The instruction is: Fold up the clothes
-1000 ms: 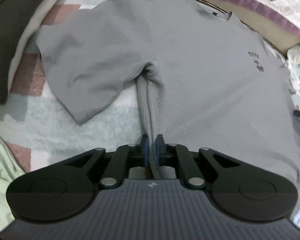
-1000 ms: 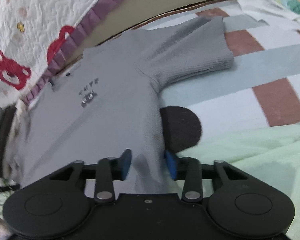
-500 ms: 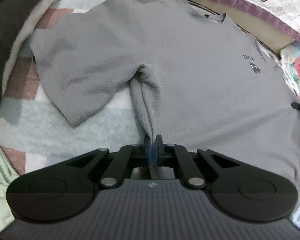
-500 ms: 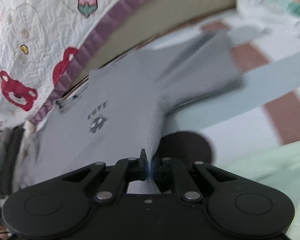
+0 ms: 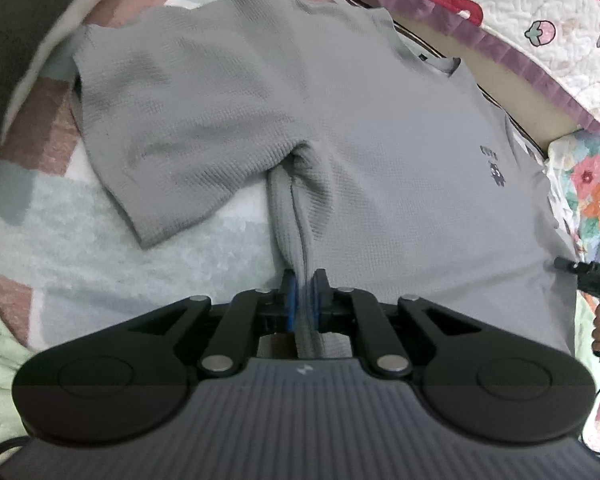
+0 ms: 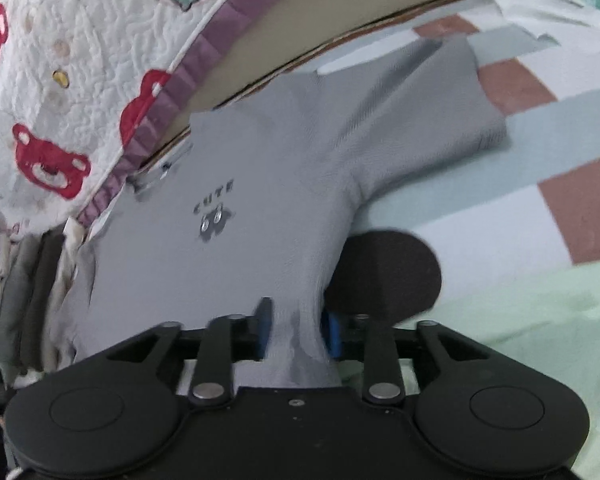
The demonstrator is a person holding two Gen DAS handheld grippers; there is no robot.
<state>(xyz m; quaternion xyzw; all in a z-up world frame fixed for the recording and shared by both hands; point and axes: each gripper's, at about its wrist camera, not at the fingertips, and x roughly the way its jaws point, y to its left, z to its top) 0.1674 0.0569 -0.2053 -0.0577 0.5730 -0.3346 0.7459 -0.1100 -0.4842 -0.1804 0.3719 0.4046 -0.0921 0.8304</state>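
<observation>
A grey waffle-knit T-shirt [image 5: 380,152] lies face up on a checked bedsheet, with a small dark "CUTE" print [image 6: 214,216] on the chest. My left gripper [image 5: 304,296] is shut on the shirt's side hem, below one sleeve [image 5: 172,140], and the cloth is bunched between the blue pads. My right gripper [image 6: 296,330] stands open, its blue pads apart on either side of the other side edge of the shirt [image 6: 260,200]. The other sleeve [image 6: 428,108] lies flat to the upper right.
A quilted blanket with red bears and a purple border [image 6: 80,92] hangs along the far edge. Pale green cloth [image 6: 520,300] lies at the near right. Stacked dark and white clothes [image 5: 16,40] sit at the left. The other gripper's handle [image 5: 588,276] shows at the right edge.
My right gripper was shut on the shirt's edge half a second ago and now stands open around it. My left gripper stays shut on the hem and has shifted slightly.
</observation>
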